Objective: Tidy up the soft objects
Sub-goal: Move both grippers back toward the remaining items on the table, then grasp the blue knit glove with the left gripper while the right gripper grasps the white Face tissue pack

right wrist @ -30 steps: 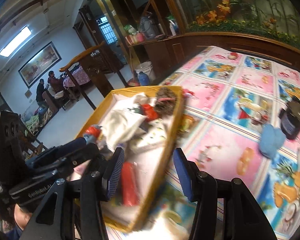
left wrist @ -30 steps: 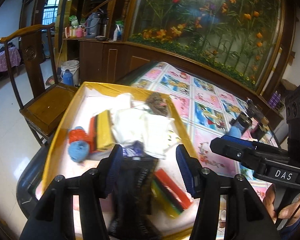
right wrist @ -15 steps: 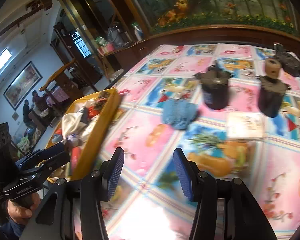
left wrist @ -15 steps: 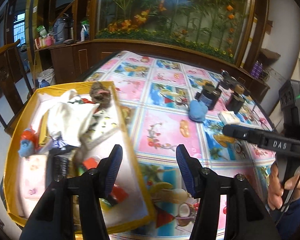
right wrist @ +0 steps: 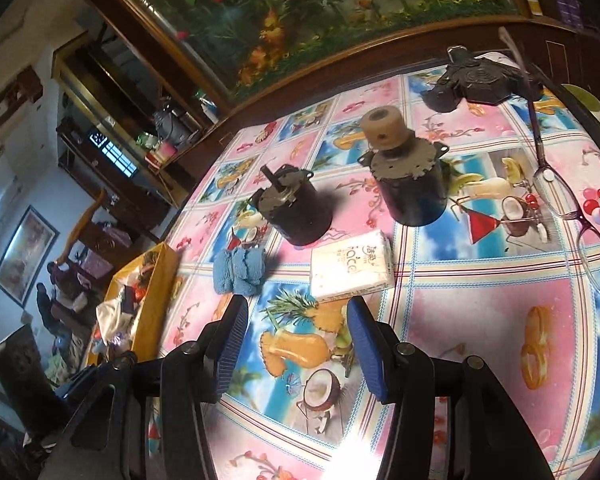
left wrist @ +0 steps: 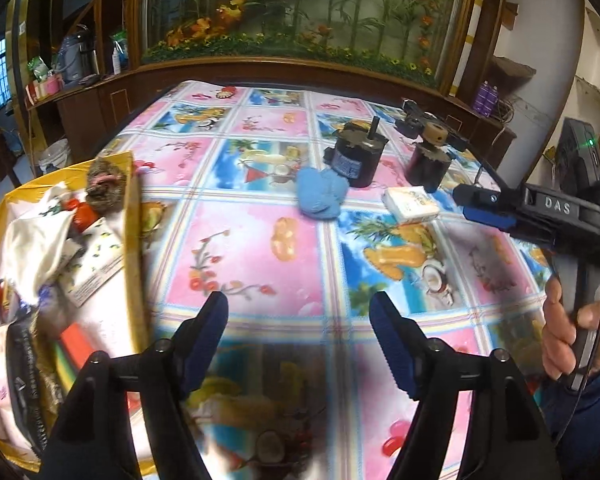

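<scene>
Bench space under a bright fruit-patterned cloth fills both views. The left gripper hovers above the cloth with its blue-padded jaws spread wide and nothing between them. The right gripper is likewise spread and empty; in the left wrist view it shows from the side, held in the person's right hand.

The blue knitted cloth lies bunched on the bench, just beyond the right gripper's left finger, and beside it to the right lies a white tissue pack, just past the fingertips. In the left wrist view the same blue knitted cloth sits well ahead of the left gripper, touching or nearly touching a dark cylindrical motor. A second motor with a tan cap stands upright near the tissue pack. A pair of glasses lies at the right of the bench.

The yellow tray rests at the bench's left edge, holding a heap of soft things: white cloths, a brown fuzzy ball at its far corner, and some red pieces.
</scene>
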A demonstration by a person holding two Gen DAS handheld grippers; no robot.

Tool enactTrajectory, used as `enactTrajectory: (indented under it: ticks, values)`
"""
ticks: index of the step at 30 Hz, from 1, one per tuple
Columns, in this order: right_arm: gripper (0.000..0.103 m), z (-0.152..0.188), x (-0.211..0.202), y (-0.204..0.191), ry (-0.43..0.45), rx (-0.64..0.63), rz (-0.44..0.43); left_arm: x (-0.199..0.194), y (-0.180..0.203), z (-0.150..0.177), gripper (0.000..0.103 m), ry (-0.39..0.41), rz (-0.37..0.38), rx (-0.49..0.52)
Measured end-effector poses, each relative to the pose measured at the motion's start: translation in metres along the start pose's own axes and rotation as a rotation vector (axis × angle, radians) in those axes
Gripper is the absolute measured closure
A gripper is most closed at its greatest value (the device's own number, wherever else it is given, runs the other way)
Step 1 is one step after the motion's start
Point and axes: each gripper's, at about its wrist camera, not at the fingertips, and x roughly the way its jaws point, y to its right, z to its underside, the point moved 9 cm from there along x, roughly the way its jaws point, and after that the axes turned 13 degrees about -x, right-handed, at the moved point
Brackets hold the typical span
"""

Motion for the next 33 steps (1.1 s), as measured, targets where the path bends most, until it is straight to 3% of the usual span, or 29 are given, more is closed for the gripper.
enactTrajectory:
  ticks: [2, 9, 14, 16, 18, 19, 25, 30, 33]
  values:
    - [0.044, -0.003, -0.007, 0.003, 0.019, 0.018, -0.003, 0.007, 0.002, -0.012, 0.023, 0.007, 0.0, -0.021]
    - [0.039, -0.01, -0.021, 0.011, 0.057, 0.077, -0.017, 0.049, 0.02, -0.055, 0.022, -0.043, 0.027, -0.066]
    - [0.039, -0.006, -0.017, 0.018, 0.04, 0.113, -0.034, 0.1, 0.034, -0.074, 0.02, -0.064, -0.059, -0.044]
    - [0.038, -0.005, -0.016, 0.019, 0.031, 0.116, -0.035, 0.118, 0.039, -0.074, 0.021, -0.083, -0.056, -0.042]
    - [0.038, -0.004, -0.013, 0.018, 0.023, 0.12, -0.049, 0.13, 0.038, -0.071, 0.043, -0.073, -0.084, -0.038]
    - [0.038, -0.004, -0.013, 0.017, 0.024, 0.118, -0.05, 0.132, 0.036, -0.068, 0.069, -0.076, -0.094, -0.043]
    - [0.03, -0.002, -0.006, 0.018, 0.015, 0.07, 0.011, 0.091, 0.029, -0.055, 0.068, 0.059, -0.058, -0.05]
    - [0.022, 0.004, 0.023, 0.017, -0.041, -0.063, 0.157, 0.065, 0.023, -0.05, 0.068, 0.172, -0.045, -0.023]
    - [0.021, 0.01, 0.046, 0.016, -0.096, -0.099, 0.201, 0.067, 0.023, -0.046, 0.068, 0.163, -0.01, -0.025]
